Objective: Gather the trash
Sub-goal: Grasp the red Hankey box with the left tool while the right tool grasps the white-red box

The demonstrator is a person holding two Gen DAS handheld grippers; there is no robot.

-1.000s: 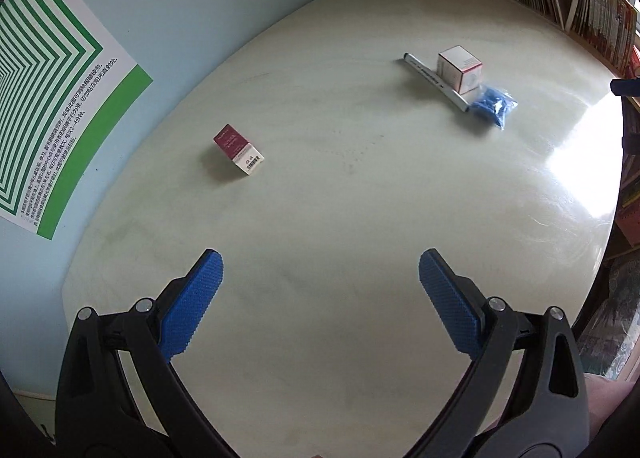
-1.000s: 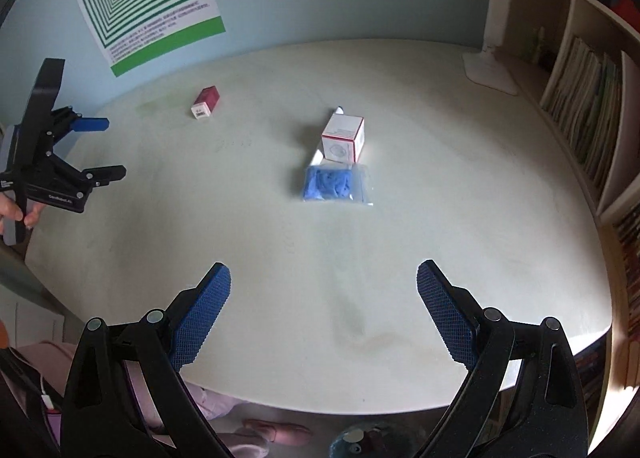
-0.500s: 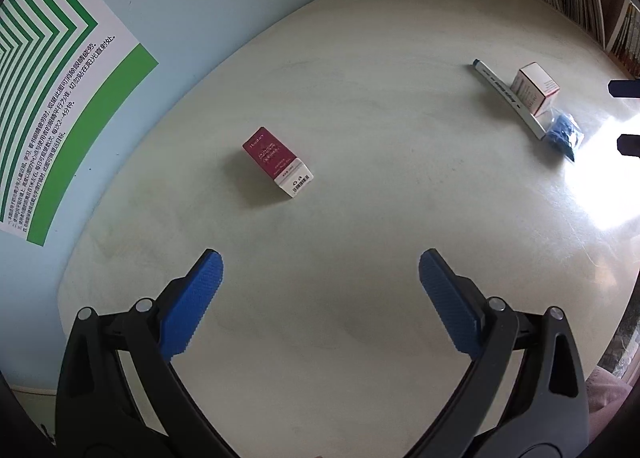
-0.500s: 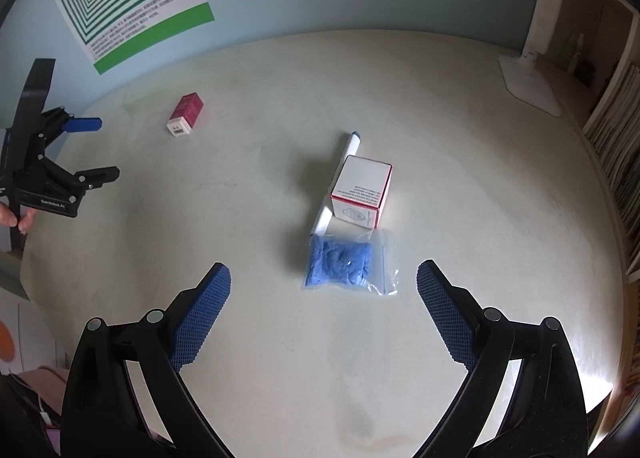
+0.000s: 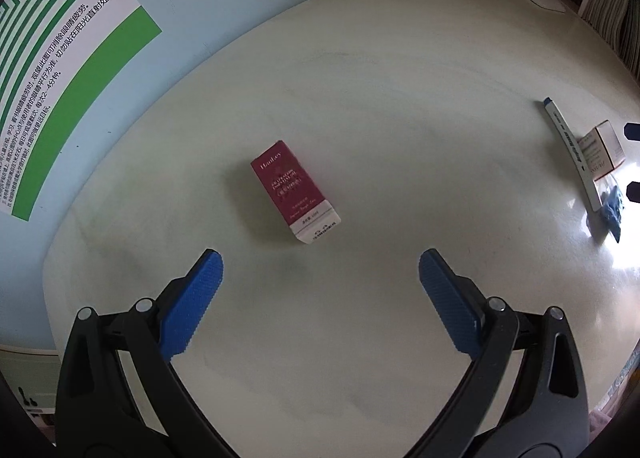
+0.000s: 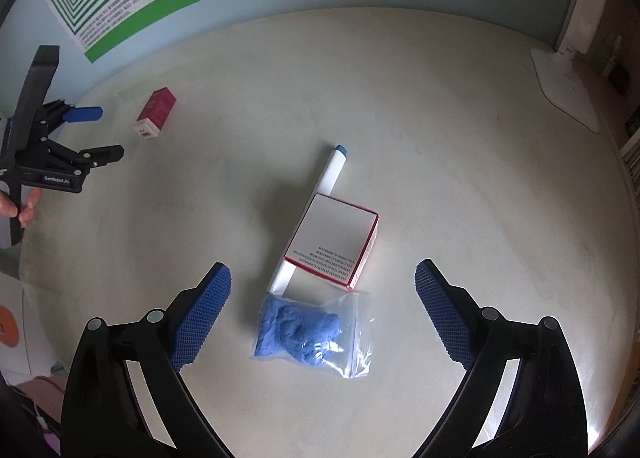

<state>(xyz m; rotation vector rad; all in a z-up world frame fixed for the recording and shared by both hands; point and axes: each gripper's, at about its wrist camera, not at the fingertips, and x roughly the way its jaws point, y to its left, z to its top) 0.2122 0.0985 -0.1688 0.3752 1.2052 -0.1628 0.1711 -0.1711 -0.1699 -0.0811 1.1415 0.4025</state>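
A dark red box (image 5: 294, 191) lies on the pale table (image 5: 380, 58), just ahead of my open, empty left gripper (image 5: 320, 278). It also shows in the right wrist view (image 6: 155, 113), with the left gripper (image 6: 94, 132) next to it. My right gripper (image 6: 322, 290) is open and empty, above a clear bag with blue stuff (image 6: 308, 334). Beyond the bag lie a white box with red edges (image 6: 334, 244) and a white marker (image 6: 330, 174), partly under that box. The same three show in the left wrist view at far right: box (image 5: 602, 152), marker (image 5: 568, 150), bag (image 5: 612, 210).
A green-striped poster (image 5: 52, 70) hangs on the blue wall at left. A white lamp base (image 6: 564, 90) stands at the table's far right. Book shelves (image 5: 612, 14) stand beyond the right edge.
Both grippers have moved forward and down toward the table. The red box is now close ahead of the left one, the bag and white box close under the right one.
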